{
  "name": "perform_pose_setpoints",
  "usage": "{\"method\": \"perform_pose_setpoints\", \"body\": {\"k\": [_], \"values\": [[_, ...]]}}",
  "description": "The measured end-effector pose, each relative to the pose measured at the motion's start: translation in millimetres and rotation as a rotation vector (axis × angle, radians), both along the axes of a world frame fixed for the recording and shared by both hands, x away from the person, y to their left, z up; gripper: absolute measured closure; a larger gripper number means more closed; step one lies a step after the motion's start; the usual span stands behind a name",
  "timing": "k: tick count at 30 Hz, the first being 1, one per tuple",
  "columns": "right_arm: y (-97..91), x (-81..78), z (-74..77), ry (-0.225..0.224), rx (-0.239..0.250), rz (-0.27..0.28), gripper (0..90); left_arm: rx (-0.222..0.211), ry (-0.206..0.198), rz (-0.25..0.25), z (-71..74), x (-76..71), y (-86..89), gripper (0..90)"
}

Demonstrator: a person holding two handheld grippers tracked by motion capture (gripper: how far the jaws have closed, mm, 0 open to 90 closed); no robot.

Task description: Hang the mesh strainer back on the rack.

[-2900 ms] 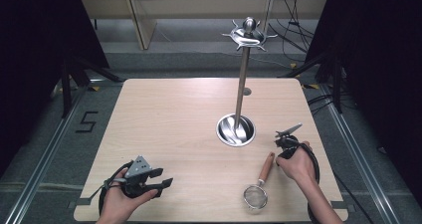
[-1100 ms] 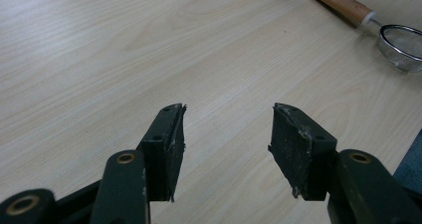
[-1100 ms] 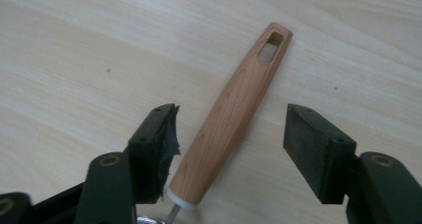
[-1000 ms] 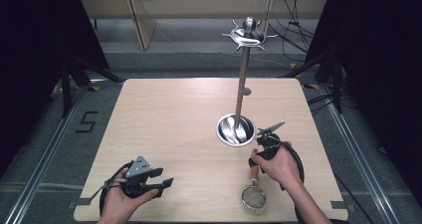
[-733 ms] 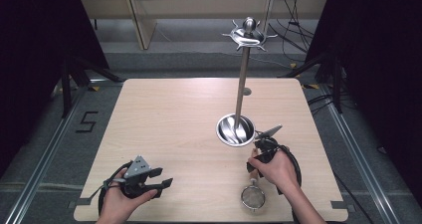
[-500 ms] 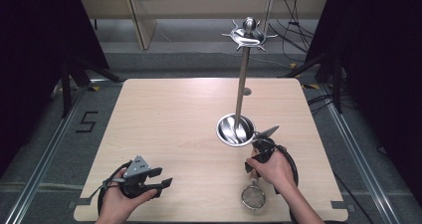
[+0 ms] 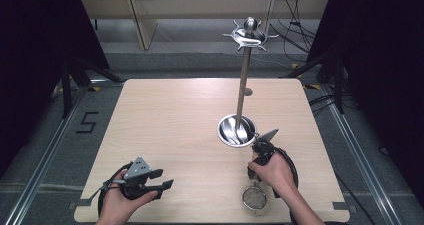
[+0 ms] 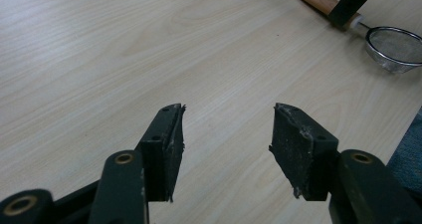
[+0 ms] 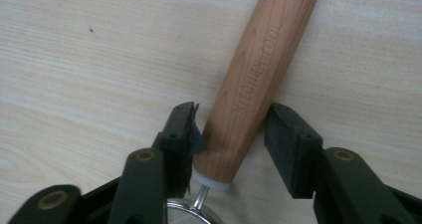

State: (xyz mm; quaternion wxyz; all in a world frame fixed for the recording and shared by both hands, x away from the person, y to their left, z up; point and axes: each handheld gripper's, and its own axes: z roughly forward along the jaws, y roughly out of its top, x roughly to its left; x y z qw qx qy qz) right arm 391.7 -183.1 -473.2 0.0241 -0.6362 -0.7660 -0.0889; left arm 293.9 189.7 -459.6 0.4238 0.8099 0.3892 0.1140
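Note:
A small mesh strainer (image 7: pixel 255 199) with a wooden handle (image 9: pixel 259 69) lies flat near the table's front right. My right gripper (image 7: pixel 252 173) points down at the handle and is open. In the right gripper view its jaws (image 9: pixel 229 134) straddle the handle's lower end, just above the white collar. The left pad (image 9: pixel 185 134) touches the wood and the right pad stands a sliver off it. My left gripper (image 7: pixel 163 180) rests open at the front left, with nothing between its fingers (image 8: pixel 164 149). From there the strainer (image 8: pixel 395 47) lies far off.
A metal stand with a round bowl base (image 7: pixel 236 130), a tall pole (image 7: pixel 243 80) and a hooked top (image 7: pixel 248 35) rises just behind my right gripper. The wooden table (image 7: pixel 175 120) stretches wide to the left and back. Dark floor and cables surround it.
My right gripper has moved left from the table's right side to the strainer handle and come down with its jaws on either side of it. The left gripper has stayed put.

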Motion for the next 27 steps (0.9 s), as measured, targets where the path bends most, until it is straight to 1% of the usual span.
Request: {"method": "perform_pose_setpoints", "body": {"k": [1,2,3,4,5,6,7,8,9,10,12,14,15,16,17,18,19,20,21,23,24,25,26,27], "values": [[0.0,0.0,0.0,0.0,0.0,0.0,58.9,0.0,0.0,0.0,0.0,0.0,0.0,45.4],[-0.7,0.4,1.0,0.017,0.006,0.013,59.7,-0.006,-0.006,-0.002,-0.2,0.3,-0.6,45.4],[-0.2,-0.5,0.0,-0.002,-0.004,-0.003,60.5,-0.011,-0.004,-0.007,-0.5,0.6,-0.7,45.4],[-1.6,0.4,2.8,0.03,-0.001,0.0,63.6,0.014,0.007,-0.029,0.6,1.5,1.7,45.4],[-3.3,0.2,3.3,0.031,-0.002,0.02,64.8,0.013,0.008,-0.024,0.5,1.3,1.6,45.4],[-1.5,-0.2,5.5,0.052,0.0,-0.005,66.7,0.006,0.008,-0.019,0.4,1.0,1.1,45.3],[-1.5,-0.2,5.5,0.052,0.0,-0.005,66.7,0.006,0.008,-0.019,0.4,1.0,1.1,45.3],[-2.7,-0.4,6.8,0.051,-0.026,0.025,68.9,0.008,-0.008,-0.008,0.3,0.5,0.9,45.3],[-6.4,0.9,6.1,0.051,0.002,0.072,69.0,0.004,-0.006,-0.011,0.2,0.7,1.0,45.2],[-4.9,0.1,8.3,0.075,0.005,0.035,69.0,0.006,-0.006,-0.011,0.2,0.7,1.1,45.2],[-5.1,-0.1,8.8,0.078,0.011,0.032,69.1,0.006,-0.005,-0.011,0.2,0.8,1.2,45.2],[-6.2,-0.4,9.1,0.066,0.002,0.055,69.2,0.004,-0.006,-0.011,0.2,0.8,1.3,45.1],[-6.6,-0.6,8.9,0.046,-0.011,0.064,69.2,0.001,-0.006,-0.01,0.2,0.7,1.3,45.1],[-5.3,-1.5,9.9,0.032,-0.041,0.06,69.2,-0.004,-0.008,-0.01,-0.4,1.0,1.3,45.2],[-5.4,-1.9,11.3,0.031,-0.036,0.065,69.2,0.002,-0.008,-0.01,0.0,0.9,2.0,45.2],[-9.4,-1.7,9.8,-0.004,-0.051,0.102,69.2,-0.004,-0.007,-0.009,-0.2,0.8,2.0,45.2],[-9.5,-2.3,10.5,-0.018,-0.048,0.101,69.2,-0.002,-0.007,-0.008,-0.2,0.9,2.4,45.1],[-9.9,-3.2,11.8,-0.027,-0.034,0.101,69.3,0.008,-0.007,-0.012,-0.1,1.2,3.3,45.2],[-11.4,-3.6,12.1,-0.038,-0.025,0.111,69.3,-0.008,-0.008,-0.001,-0.7,0.8,2.2,45.1],[-13.2,-4.9,13.7,-0.052,-0.008,0.113,69.3,-0.009,-0.009,0.0,-0.7,0.5,2.3,45.1],[-13.6,-5.7,14.6,-0.07,0.001,0.102,69.3,-0.009,-0.009,0.0,-0.7,0.5,2.3,45.1],[-13.6,-5.7,14.6,-0.07,0.001,0.102,69.3,-0.011,-0.009,0.003,-0.7,0.3,2.3,45.1],[-15.0,-7.1,19.2,-0.075,0.015,0.092,69.3,-0.022,0.003,0.015,-1.0,-0.5,1.8,45.2],[-16.1,-7.8,21.5,-0.086,0.013,0.097,69.3,-0.011,-0.008,0.004,-0.7,0.2,2.7,45.1]]}}
